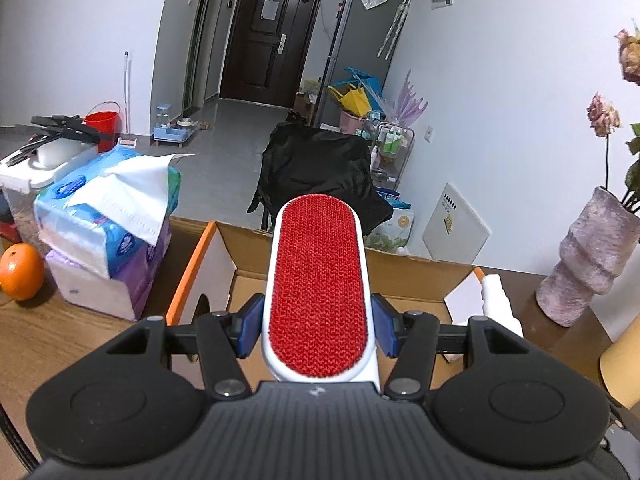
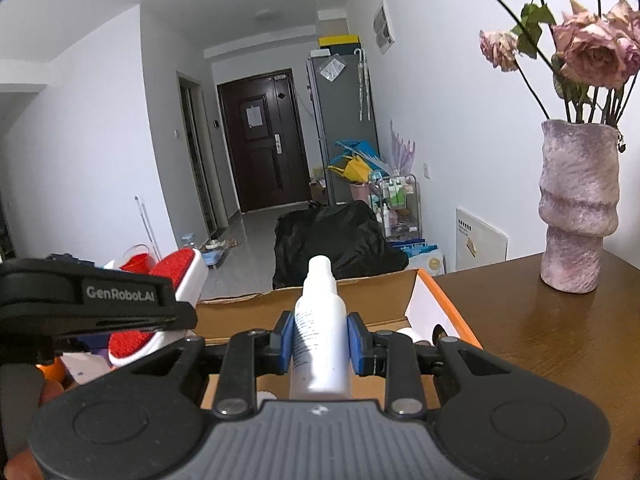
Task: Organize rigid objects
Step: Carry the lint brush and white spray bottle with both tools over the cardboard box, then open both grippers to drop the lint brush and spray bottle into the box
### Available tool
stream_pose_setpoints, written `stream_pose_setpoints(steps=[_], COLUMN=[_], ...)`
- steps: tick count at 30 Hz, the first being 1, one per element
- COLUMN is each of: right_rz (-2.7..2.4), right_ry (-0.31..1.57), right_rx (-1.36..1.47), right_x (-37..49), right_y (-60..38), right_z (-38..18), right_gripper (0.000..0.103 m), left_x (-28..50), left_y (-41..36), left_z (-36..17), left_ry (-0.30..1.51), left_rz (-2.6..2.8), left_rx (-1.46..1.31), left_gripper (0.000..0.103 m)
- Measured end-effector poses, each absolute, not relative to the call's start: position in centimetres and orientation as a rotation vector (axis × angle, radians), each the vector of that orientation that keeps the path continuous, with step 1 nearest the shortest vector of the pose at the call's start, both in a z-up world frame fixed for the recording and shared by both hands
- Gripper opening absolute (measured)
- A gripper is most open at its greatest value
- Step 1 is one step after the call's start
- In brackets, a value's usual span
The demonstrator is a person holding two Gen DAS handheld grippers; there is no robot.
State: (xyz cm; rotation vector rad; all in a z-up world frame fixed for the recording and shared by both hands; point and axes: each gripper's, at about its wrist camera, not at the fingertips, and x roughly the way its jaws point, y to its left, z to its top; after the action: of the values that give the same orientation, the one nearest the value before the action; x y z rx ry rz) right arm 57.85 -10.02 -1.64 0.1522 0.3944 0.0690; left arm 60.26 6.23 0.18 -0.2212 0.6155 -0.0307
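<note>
Above the open cardboard box [image 1: 404, 280], our left tool [image 1: 318, 330] clamps a white, red-faced lint brush [image 1: 318, 280]; our right tool [image 2: 320, 344] clamps a white plastic bottle [image 2: 320, 328]. The box's contents are mostly hidden behind both.

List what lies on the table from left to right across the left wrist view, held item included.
orange → tissue packs → orange-edged flap of the cardboard box → red lint brush clamped in the left gripper → white bottle → mauve vase

White walls, grey tiled floor [image 1: 224, 140], dark brown door [image 1: 264, 38], tall grey fridge [image 2: 344, 128], wooden table [image 2: 540, 340].
</note>
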Motion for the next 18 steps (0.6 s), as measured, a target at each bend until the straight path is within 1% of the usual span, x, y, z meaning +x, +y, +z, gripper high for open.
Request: stream_pose_setpoints(steps=[8,18], right_rz=[0.038,0.024], right_ry=[0.438,0.49], right_rx=[0.154,0.127], right_x=[60.5,61.9], right_y=[-9.8,-10.3], right_z=[-2.6,-3.8], right_gripper=[0.027,0.027], left_x=[62.9,63.8], left_y=[5.8,5.8], left_z=[-1.4,-2.8], left_ry=[0.649,0.679], left_rz=[-0.011,0.023], left_rx=[-0.204,-0.136], left_gripper=[0.056,0.057])
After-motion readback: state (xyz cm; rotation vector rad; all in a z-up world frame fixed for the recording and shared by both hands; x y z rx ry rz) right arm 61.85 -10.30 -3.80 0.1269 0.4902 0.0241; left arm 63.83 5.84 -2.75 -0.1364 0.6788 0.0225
